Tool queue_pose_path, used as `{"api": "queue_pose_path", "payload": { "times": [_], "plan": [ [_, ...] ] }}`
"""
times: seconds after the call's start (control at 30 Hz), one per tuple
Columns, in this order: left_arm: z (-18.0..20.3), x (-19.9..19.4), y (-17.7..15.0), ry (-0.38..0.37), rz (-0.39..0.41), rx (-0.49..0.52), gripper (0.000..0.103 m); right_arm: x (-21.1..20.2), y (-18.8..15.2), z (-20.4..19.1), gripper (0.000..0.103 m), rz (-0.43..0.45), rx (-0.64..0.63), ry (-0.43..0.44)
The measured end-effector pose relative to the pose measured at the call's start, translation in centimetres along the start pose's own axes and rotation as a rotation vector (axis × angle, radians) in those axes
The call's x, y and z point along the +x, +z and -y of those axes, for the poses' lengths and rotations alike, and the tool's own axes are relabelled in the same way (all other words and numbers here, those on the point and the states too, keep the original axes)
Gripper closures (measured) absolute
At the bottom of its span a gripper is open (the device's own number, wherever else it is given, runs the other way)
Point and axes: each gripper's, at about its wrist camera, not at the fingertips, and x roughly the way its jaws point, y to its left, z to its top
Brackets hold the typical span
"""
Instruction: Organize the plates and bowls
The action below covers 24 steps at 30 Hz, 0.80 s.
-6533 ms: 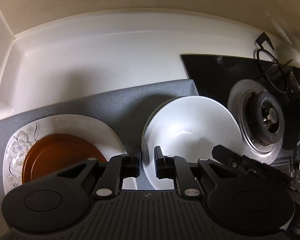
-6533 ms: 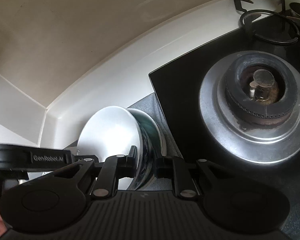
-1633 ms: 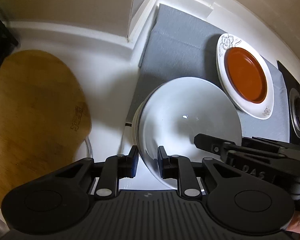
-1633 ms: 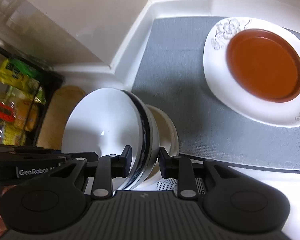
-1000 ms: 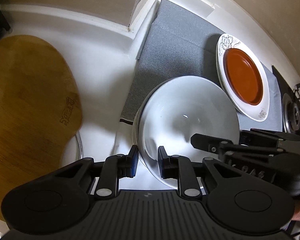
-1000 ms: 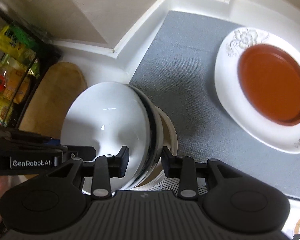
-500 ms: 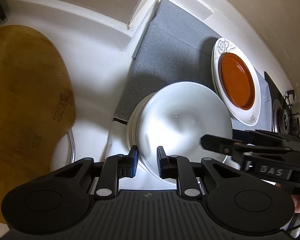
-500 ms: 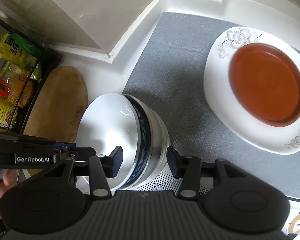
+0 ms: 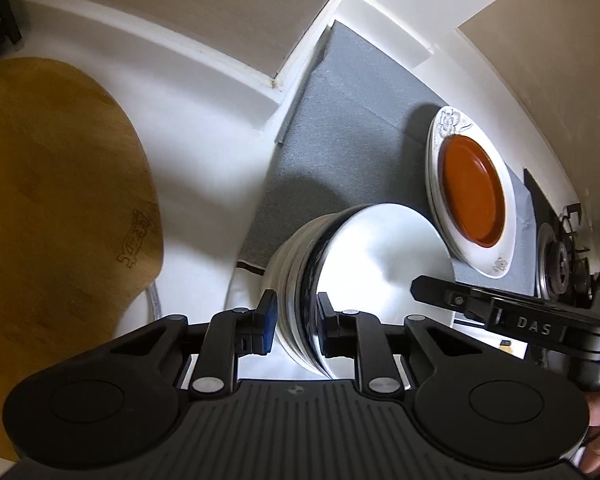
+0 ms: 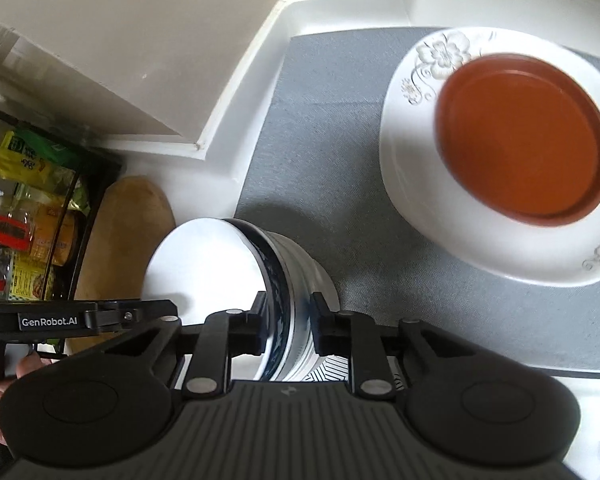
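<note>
A white bowl with a dark blue rim (image 9: pixel 376 264) (image 10: pixel 216 264) sits nested on a stack of white bowls (image 9: pixel 288 276) (image 10: pixel 304 276) at the near edge of the grey mat. My left gripper (image 9: pixel 294 316) is open, its fingers straddling the stack's left rim. My right gripper (image 10: pixel 286 320) is open, its fingers on either side of the right rim. A brown plate (image 9: pixel 472 196) (image 10: pixel 524 136) lies on a white flowered plate (image 9: pixel 496 252) (image 10: pixel 412 184) further right on the mat.
A grey mat (image 9: pixel 340 128) (image 10: pixel 328 128) covers the white counter. A wooden board (image 9: pixel 52 200) (image 10: pixel 128 216) lies to the left. A rack of food packets (image 10: pixel 32 208) stands at far left. A gas burner (image 9: pixel 556 268) is at far right.
The bowl was carried from beside the stove to the left and set onto the bowl stack. Both grippers have opened and let go of its rim.
</note>
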Motion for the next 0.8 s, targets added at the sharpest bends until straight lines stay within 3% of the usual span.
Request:
{"api": "queue_pose_path", "payload": {
  "times": [0.13,0.2,0.3,0.43,0.6,0.8],
  "plan": [
    [0.0,0.6,0.0,-0.006,-0.007,0.015,0.08,0.1,0.0,0.9,0.08,0.001,0.064,0.033],
    [-0.1,1.0,0.0,-0.01,-0.022,-0.002,0.078,0.1,-0.2,1.7,0.066,0.014,0.127,0.044],
    [0.2,0.8,0.0,-0.002,-0.017,0.03,0.078,-0.2,-0.8,2.6,0.06,0.046,0.197,0.073],
    [0.6,0.9,0.0,0.025,0.001,0.098,0.057,0.4,-1.3,3.0,0.049,0.055,0.203,0.07],
    [-0.1,3.5,0.2,0.022,-0.075,0.062,0.055,1.6,-1.8,4.7,0.033,0.048,0.289,0.132],
    [-0.9,4.7,0.3,-0.064,-0.107,0.016,0.055,2.9,-2.6,5.2,0.031,0.029,0.307,0.201]
  ]
}}
